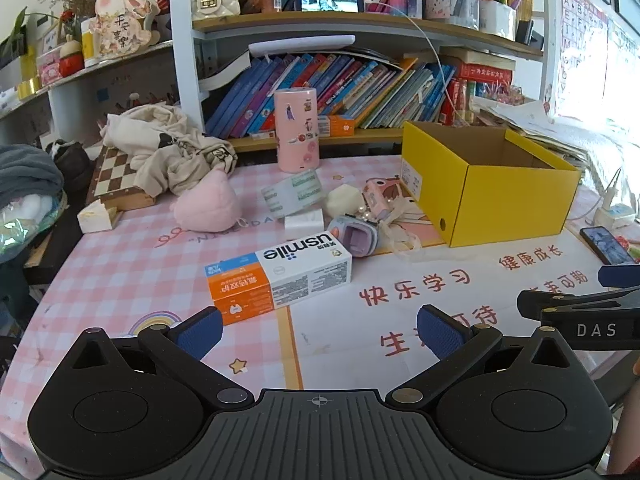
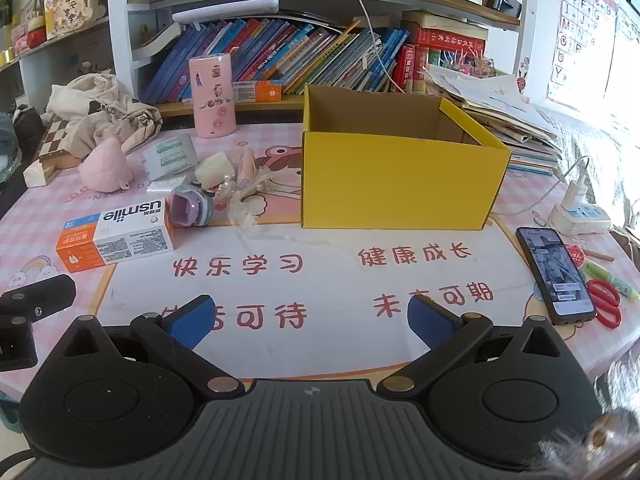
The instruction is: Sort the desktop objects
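An open yellow cardboard box (image 1: 492, 192) (image 2: 400, 176) stands on the pink desk mat; its inside looks empty. Left of it lie a white-and-orange usmile box (image 1: 280, 276) (image 2: 116, 240), a purple toy (image 1: 354, 236) (image 2: 188, 208), a pink toy camera (image 1: 380, 196), a white block (image 1: 344, 200) (image 2: 216, 170), a tape roll (image 1: 294, 194) (image 2: 170, 158), a pink plush (image 1: 208, 204) (image 2: 106, 168) and a pearl ribbon piece (image 2: 244, 200). My left gripper (image 1: 320, 334) is open and empty, just short of the usmile box. My right gripper (image 2: 312, 322) is open and empty over the mat's middle.
A tall pink cylinder (image 1: 297, 130) (image 2: 212, 96) stands at the back before a shelf of books. A chessboard (image 1: 116, 176) under a cloth bag (image 1: 172, 152) is at the left. A phone (image 2: 554, 276), red scissors (image 2: 606, 306) and a power strip (image 2: 580, 216) lie at the right.
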